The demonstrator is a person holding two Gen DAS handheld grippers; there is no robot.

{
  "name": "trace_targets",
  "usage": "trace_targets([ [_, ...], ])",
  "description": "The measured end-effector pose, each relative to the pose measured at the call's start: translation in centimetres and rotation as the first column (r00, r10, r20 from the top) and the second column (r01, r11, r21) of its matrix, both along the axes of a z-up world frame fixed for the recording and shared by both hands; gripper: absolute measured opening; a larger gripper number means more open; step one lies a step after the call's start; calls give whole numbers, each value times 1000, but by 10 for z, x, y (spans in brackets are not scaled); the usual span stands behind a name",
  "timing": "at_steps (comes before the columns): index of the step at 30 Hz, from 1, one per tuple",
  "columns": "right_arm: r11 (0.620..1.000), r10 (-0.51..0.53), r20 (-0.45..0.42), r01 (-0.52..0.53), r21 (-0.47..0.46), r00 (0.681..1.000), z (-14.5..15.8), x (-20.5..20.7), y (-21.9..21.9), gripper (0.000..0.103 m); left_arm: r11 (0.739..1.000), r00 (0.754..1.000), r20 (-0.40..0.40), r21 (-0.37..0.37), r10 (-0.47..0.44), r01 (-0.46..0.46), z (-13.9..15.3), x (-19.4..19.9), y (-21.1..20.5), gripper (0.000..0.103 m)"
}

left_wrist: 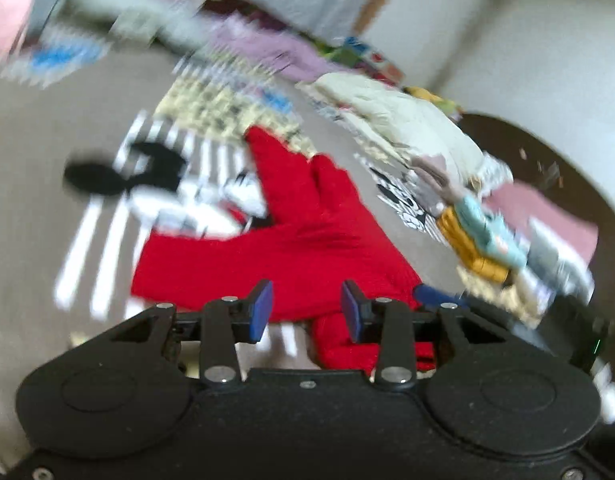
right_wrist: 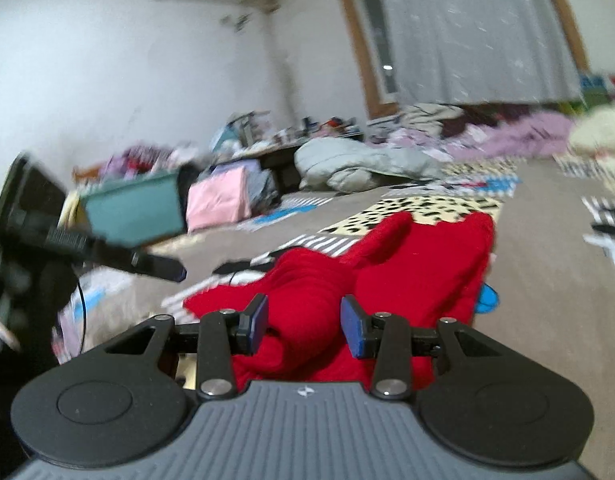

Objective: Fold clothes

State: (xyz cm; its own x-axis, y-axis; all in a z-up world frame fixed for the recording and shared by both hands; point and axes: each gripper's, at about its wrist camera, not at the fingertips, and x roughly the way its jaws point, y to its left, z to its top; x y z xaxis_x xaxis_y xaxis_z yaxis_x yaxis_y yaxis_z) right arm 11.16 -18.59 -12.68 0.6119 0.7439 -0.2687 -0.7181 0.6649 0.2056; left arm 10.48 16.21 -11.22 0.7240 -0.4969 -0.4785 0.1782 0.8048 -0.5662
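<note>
Between both grippers' fingers [left_wrist: 263,312] w/o contact: red garment [left_wrist: 307,236].

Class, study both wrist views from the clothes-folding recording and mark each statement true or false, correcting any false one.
1. The garment nearest both grippers is red. True: the red garment lies just ahead of them.
2. The left gripper is clamped shut on cloth. False: its blue pads stand apart with nothing pinched.
3. The red garment lies on a bare wooden floor. False: it lies on a patterned bedsheet.
4. A pile of other clothes sits beyond the red garment. True.
5. The right gripper is lifting a pink box. False: its pads are apart, just above the red garment.
</note>
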Motion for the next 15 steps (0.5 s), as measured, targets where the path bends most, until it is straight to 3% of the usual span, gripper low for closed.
trace_targets([
  [2, 999, 17, 5, -17, -33, 1000, -2, -3, 10, 42, 994, 995, -94, -109, 20, -31, -16, 8, 5, 41],
  [7, 994, 25, 42, -20, -107, 999, -5, -11, 25, 42, 949, 962, -264, -282, 65, -142, -48, 25, 1, 42],
  [12, 992, -14, 29, 18, -125, 999, -5, -7, 29, 42, 915, 942, -221, -261, 254, -308, -51, 23, -10, 32],
  [15, 991, -23, 23, 26, -133, 999, -6, -5, 30, 42, 896, 921, -194, -233, 338, -378, -50, 25, -10, 16],
])
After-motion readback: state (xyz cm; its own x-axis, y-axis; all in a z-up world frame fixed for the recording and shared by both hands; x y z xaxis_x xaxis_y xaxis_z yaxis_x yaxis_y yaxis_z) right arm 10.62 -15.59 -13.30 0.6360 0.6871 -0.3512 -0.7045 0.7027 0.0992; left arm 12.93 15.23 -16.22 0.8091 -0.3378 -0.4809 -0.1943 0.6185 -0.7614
